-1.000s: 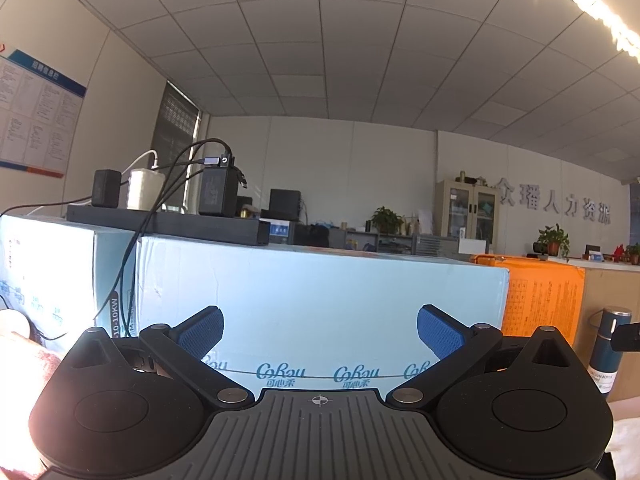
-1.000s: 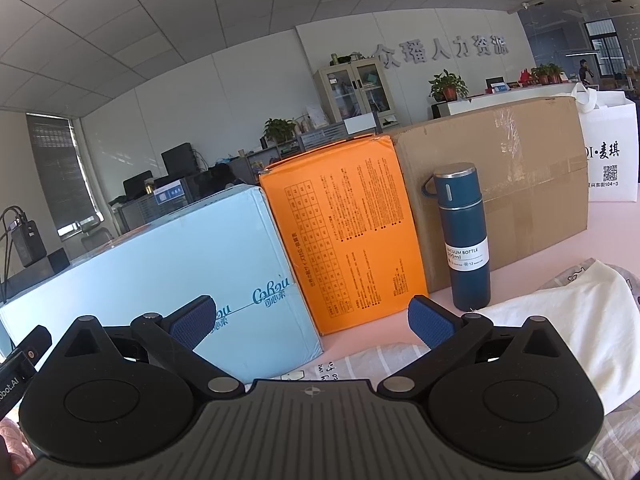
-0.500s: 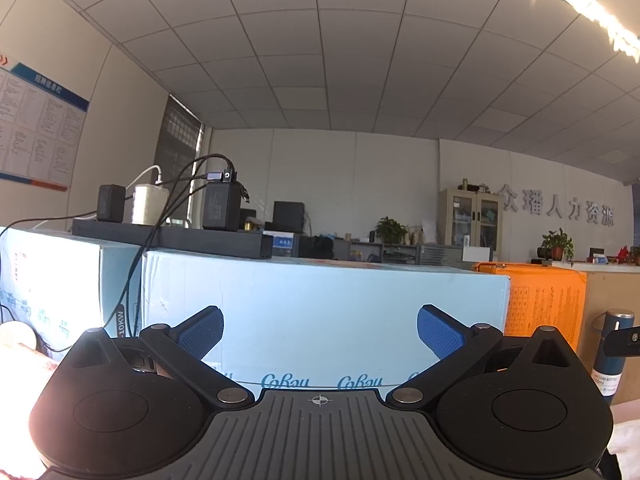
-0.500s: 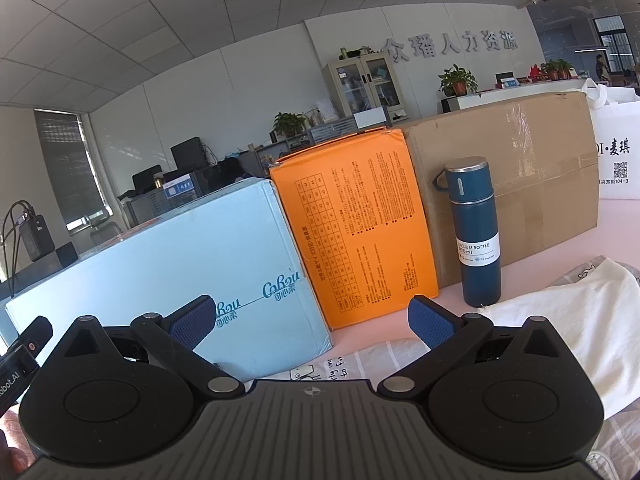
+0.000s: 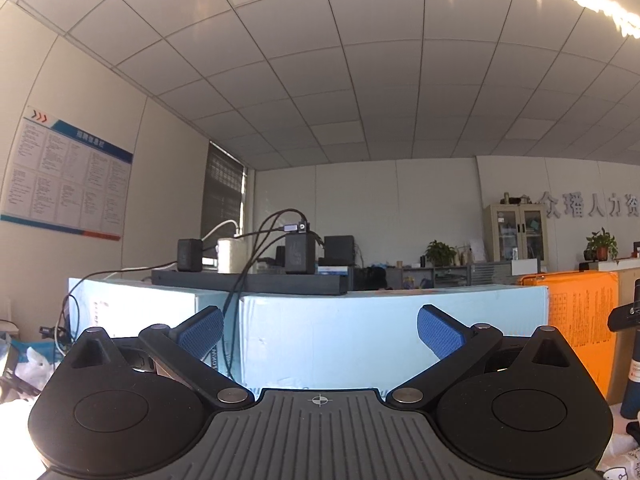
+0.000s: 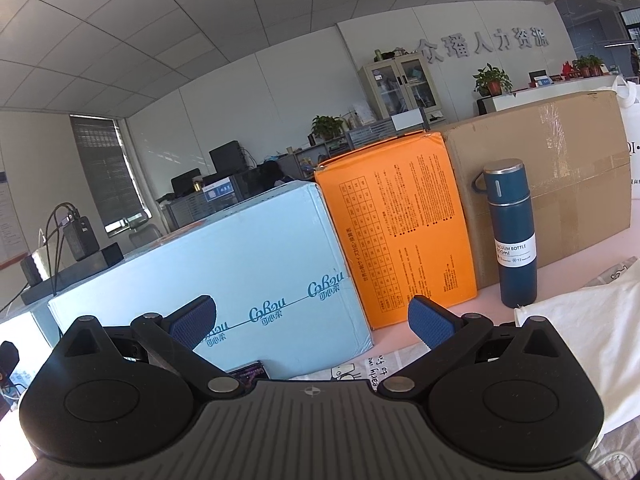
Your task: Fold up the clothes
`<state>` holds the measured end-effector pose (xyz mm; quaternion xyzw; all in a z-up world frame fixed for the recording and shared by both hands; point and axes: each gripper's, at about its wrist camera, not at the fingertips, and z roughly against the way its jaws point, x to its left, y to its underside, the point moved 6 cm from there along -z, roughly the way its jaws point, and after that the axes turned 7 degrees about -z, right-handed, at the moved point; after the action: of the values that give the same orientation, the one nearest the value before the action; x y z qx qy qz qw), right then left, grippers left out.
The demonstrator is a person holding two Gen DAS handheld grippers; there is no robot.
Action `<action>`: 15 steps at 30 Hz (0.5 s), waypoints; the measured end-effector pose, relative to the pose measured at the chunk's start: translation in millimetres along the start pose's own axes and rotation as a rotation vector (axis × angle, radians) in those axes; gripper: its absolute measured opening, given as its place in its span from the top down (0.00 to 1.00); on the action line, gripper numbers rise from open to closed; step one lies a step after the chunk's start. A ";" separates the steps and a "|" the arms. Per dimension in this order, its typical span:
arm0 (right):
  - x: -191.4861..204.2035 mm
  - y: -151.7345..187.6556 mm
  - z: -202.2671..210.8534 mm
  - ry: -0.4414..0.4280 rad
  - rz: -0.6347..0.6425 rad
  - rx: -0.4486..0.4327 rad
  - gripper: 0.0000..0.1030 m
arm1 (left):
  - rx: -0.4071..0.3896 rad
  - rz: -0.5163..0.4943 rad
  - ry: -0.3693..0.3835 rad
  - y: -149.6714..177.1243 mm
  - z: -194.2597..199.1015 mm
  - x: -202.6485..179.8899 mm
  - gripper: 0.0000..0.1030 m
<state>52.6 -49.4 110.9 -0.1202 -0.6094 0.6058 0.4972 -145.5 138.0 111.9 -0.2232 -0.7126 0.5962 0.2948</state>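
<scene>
A white garment (image 6: 592, 344) lies on the table at the lower right of the right wrist view, over a grey printed cloth (image 6: 360, 368). My right gripper (image 6: 312, 322) is open and empty, held above the table and facing the boxes. My left gripper (image 5: 319, 330) is also open and empty, tilted upward toward the light blue box (image 5: 360, 340) and the ceiling. No clothing shows between either pair of blue fingertips. A sliver of printed cloth (image 5: 624, 468) shows at the bottom right of the left wrist view.
A row of boxes lines the table's far side: light blue (image 6: 224, 280), orange (image 6: 400, 232), brown cardboard (image 6: 560, 184). A blue vacuum bottle (image 6: 512, 236) stands before the cardboard. A black power strip with chargers and cables (image 5: 248, 276) sits on the blue box. A white bag (image 6: 632, 128) stands far right.
Both grippers have tilted upward, so more ceiling shows and the boxes and garment sit lower in view. Their fingers stay open as before.
</scene>
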 end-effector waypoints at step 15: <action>52.2 43.1 17.0 -0.125 0.080 0.051 0.00 | 0.044 -0.023 -0.295 2.2 82.8 133.1 0.00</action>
<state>-4.7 -10.7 101.8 -0.0936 -0.6183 0.6467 0.4367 -299.1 168.2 120.7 -0.1187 -0.7376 0.6344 0.1985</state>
